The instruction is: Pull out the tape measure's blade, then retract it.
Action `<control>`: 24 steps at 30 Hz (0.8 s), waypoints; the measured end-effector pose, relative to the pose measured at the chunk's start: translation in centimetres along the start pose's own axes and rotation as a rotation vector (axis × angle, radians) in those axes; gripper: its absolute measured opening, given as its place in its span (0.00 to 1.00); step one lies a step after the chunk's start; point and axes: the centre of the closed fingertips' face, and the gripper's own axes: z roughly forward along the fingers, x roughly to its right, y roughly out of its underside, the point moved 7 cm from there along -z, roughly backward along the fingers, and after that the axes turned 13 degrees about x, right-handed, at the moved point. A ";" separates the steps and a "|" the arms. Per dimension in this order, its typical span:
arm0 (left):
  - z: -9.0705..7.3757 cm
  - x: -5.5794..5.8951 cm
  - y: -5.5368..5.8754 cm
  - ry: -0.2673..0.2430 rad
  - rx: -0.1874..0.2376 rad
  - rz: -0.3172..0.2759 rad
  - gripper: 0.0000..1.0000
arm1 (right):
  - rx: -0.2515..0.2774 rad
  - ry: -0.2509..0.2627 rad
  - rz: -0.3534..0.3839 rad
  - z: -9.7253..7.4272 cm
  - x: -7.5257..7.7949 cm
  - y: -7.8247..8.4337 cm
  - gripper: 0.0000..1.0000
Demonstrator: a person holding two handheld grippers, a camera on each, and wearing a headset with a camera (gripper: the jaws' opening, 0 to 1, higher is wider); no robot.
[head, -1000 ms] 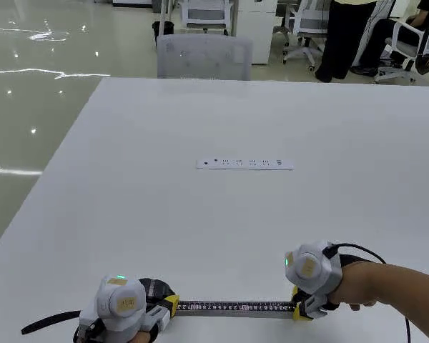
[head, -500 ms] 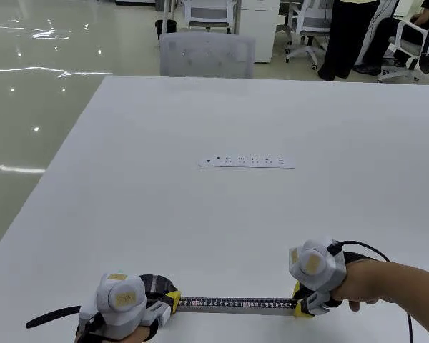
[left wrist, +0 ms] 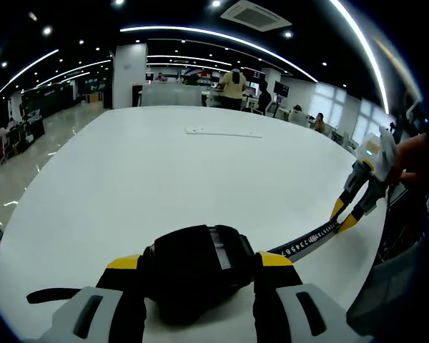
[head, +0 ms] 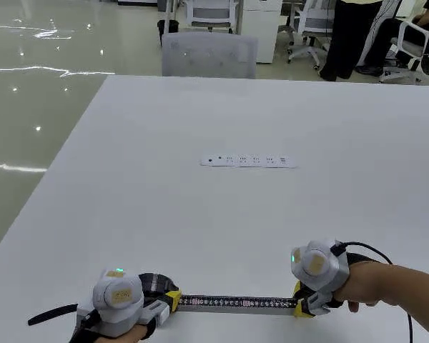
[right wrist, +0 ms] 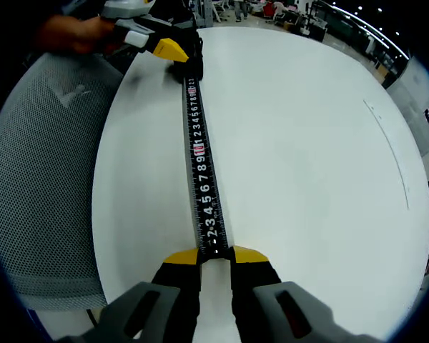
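Jaws of left gripper (left wrist: pixel 200 261) clamp the hard case (left wrist: pixel 189 277); right gripper (right wrist: pixel 214 255) pinches the thin blade (right wrist: pixel 199 157) tip, likely springy

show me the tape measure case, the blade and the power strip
tape measure case (left wrist: pixel 196 268), left gripper view, top of black housing
blade (right wrist: pixel 201 171), right gripper view, mid-length on its numbers
power strip (head: pixel 249 161), head view, its middle

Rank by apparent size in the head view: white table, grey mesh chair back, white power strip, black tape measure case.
1. white table
2. grey mesh chair back
3. white power strip and black tape measure case look about alike; case partly hidden.
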 end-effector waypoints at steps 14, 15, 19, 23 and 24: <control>0.0 -0.2 0.1 0.010 -0.001 -0.003 0.57 | 0.020 -0.003 0.020 0.1 0.1 0.0 0.14; 0.0 -0.2 0.1 0.010 -0.001 -0.003 0.57 | 0.020 -0.003 0.019 0.1 0.1 0.0 0.14; 0.0 -0.2 0.1 0.012 -0.001 -0.003 0.57 | 0.025 -0.006 0.011 0.1 0.1 0.0 0.14; 0.0 -0.2 0.1 0.018 -0.002 -0.002 0.57 | 0.042 -0.010 -0.007 0.2 0.2 -0.1 0.14; 0.0 -0.2 0.1 0.020 -0.003 -0.001 0.57 | 0.046 -0.009 0.000 0.3 0.2 -0.2 0.14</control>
